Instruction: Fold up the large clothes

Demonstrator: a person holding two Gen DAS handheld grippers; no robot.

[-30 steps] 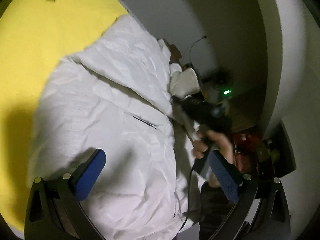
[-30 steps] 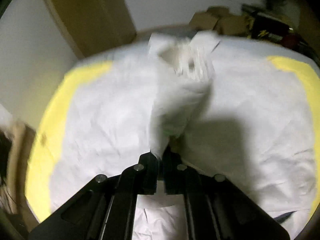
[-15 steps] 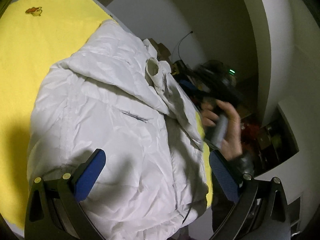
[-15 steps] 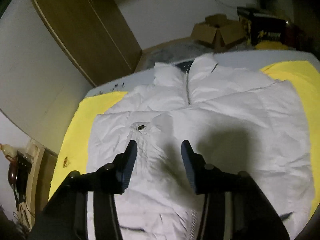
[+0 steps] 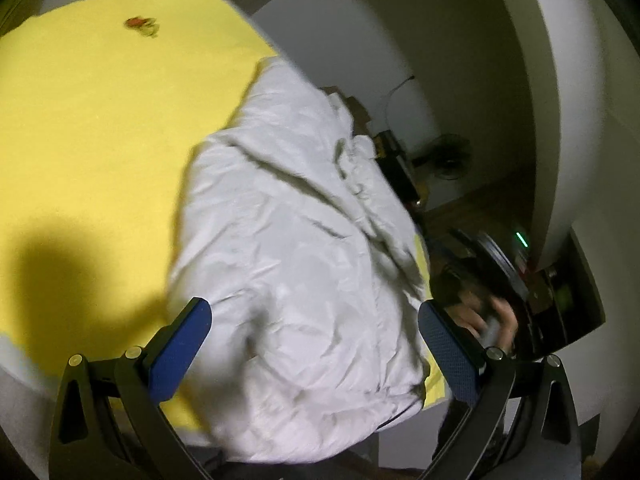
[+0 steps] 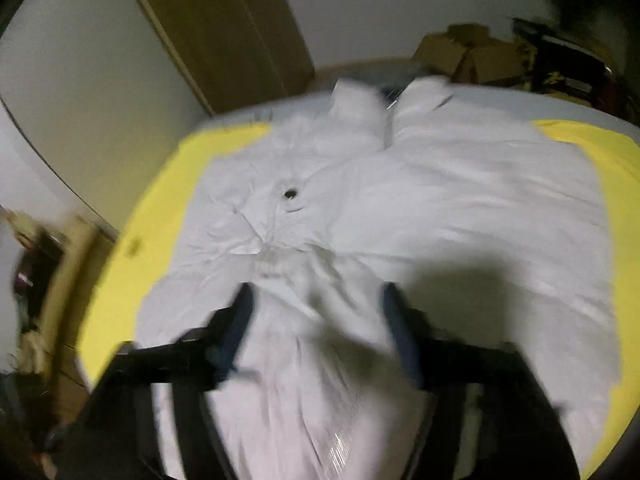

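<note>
A white puffy jacket [image 5: 304, 248] lies on a yellow sheet [image 5: 100, 128], with its sleeves folded across the body. In the right wrist view the jacket [image 6: 400, 220] lies front up, collar at the far end. My left gripper [image 5: 314, 336] is open and empty, hovering over the jacket's hem. My right gripper [image 6: 320, 328] is open and empty, low over the middle of the jacket; this view is blurred by motion. The hand holding the right gripper [image 5: 484, 316] shows at the right of the left wrist view.
The yellow sheet [image 6: 624, 184] reaches past the jacket on both sides. A wooden wardrobe [image 6: 224, 32] stands behind, cardboard boxes [image 6: 472, 56] and dark clutter at the far right. A small orange mark [image 5: 140, 24] sits on the sheet.
My right gripper let go of the white sleeve, which now lies across the jacket, and opened wide. It has since dropped closer to the jacket. My left gripper stayed open and shifted its view slightly.
</note>
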